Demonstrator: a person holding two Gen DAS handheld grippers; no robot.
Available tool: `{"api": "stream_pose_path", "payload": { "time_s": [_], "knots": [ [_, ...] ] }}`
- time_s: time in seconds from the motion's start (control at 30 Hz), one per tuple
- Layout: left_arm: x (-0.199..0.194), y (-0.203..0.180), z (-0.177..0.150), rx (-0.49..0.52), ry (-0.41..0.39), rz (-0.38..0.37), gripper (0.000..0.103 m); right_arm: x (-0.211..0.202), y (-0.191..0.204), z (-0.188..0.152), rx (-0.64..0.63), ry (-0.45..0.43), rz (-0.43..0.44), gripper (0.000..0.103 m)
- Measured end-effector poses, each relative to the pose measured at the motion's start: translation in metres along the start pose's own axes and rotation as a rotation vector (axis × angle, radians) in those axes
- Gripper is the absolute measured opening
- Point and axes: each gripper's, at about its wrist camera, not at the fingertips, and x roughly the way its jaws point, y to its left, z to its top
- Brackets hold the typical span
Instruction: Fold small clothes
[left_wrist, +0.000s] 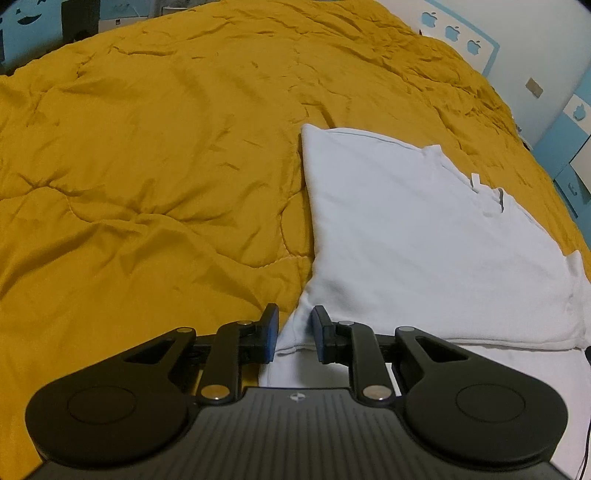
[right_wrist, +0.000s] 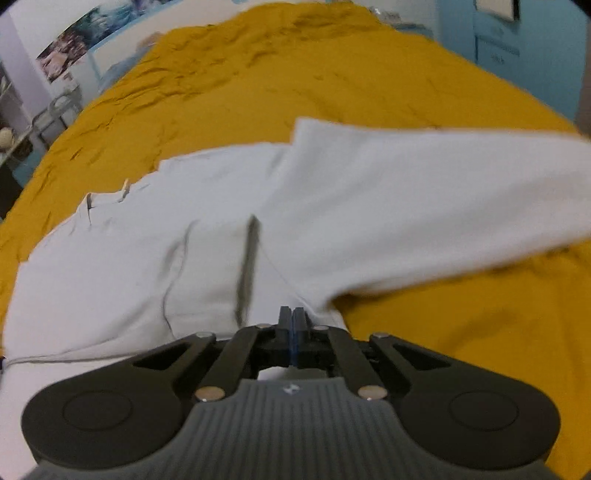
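Note:
A white T-shirt (left_wrist: 424, 240) lies flat on a mustard-yellow quilt (left_wrist: 147, 166), its neck label toward the far right. My left gripper (left_wrist: 294, 325) stands open at the shirt's near left corner; the hem lies between its blue pads, and a gap shows on each side. In the right wrist view the same shirt (right_wrist: 369, 206) fills the middle of the quilt (right_wrist: 480, 332), one sleeve reaching right. My right gripper (right_wrist: 293, 319) is shut on the shirt's near edge, and a dark crease runs up from the fingertips. That view is blurred.
The quilt covers the whole bed. A white wall with blue apple decals (left_wrist: 454, 33) borders the right side. A dark object (left_wrist: 79, 18) stands beyond the far left corner. A shelf (right_wrist: 22, 140) and a blue door (right_wrist: 517, 48) lie past the bed.

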Motion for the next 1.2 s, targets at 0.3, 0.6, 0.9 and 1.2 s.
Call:
{"api": "stream_pose_path", "payload": {
  "time_s": [0.3,0.6,0.9,1.2],
  "knots": [
    [-0.019,-0.015,0.005,0.021,-0.087,0.045,0.024,-0.057,-0.071,0.012,0.142,-0.103,-0.007,0.027],
    [-0.011,-0.052,0.019,0.034,-0.089,0.086,0.033,-0.109,-0.242,0.020,0.596,-0.278,-0.128,0.036],
    [0.006,-0.083,0.016,0.072,-0.053,0.157,0.038,-0.094,-0.358,0.025,0.871,-0.330,-0.089,0.037],
    [0.001,-0.086,0.010,0.110,-0.048,0.192,0.040,-0.097,-0.376,0.056,0.838,-0.352,-0.149,0.000]
  ]
}}
